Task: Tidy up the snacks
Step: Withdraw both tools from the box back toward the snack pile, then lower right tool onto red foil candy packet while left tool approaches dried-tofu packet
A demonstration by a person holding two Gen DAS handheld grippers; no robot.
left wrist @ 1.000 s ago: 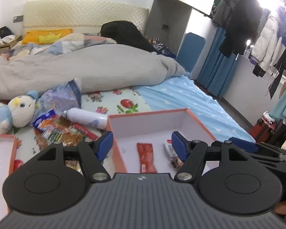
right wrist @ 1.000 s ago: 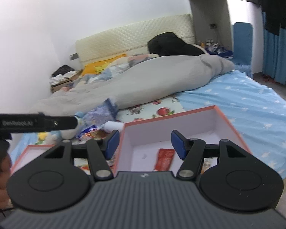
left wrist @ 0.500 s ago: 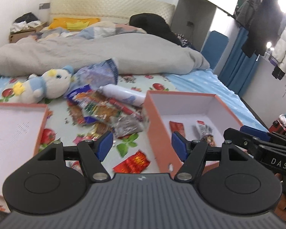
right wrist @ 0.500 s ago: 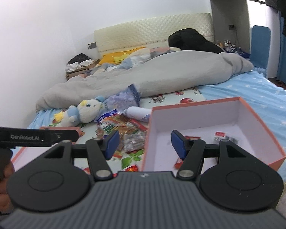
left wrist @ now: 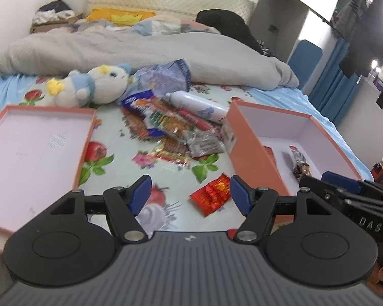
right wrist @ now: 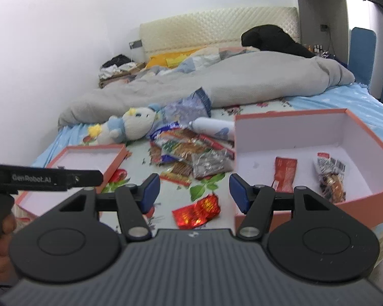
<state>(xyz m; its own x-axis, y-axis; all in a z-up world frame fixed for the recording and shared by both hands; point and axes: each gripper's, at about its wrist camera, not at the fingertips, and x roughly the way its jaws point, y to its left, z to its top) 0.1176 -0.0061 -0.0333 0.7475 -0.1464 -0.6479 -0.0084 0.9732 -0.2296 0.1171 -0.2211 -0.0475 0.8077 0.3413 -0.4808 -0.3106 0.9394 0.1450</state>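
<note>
A heap of snack packets (left wrist: 166, 125) (right wrist: 189, 150) lies on the flowered sheet between two orange boxes. The deep box (left wrist: 250, 137) (right wrist: 357, 199) on the right holds a red packet (right wrist: 284, 170) and a clear bag of dark snacks (right wrist: 329, 178). A shiny red packet (left wrist: 212, 193) (right wrist: 196, 210) lies alone, nearest to me. My left gripper (left wrist: 187, 195) is open and empty, hovering just above that packet. My right gripper (right wrist: 194, 191) is open too, with the red packet showing between its fingers, well below them.
A shallow orange lid (left wrist: 2, 125) (right wrist: 51, 163) lies on the left. A plush toy (left wrist: 94, 86), a white bottle (left wrist: 196, 107) and a crumpled blue bag (left wrist: 163, 79) sit behind the heap. A grey duvet (left wrist: 140, 48) covers the far bed. Clothes hang at the right.
Both grippers have swung left and sunk toward the bed. The view went from the deep box to the snack heap and the lone red packet. Jaw widths have stayed the same.
</note>
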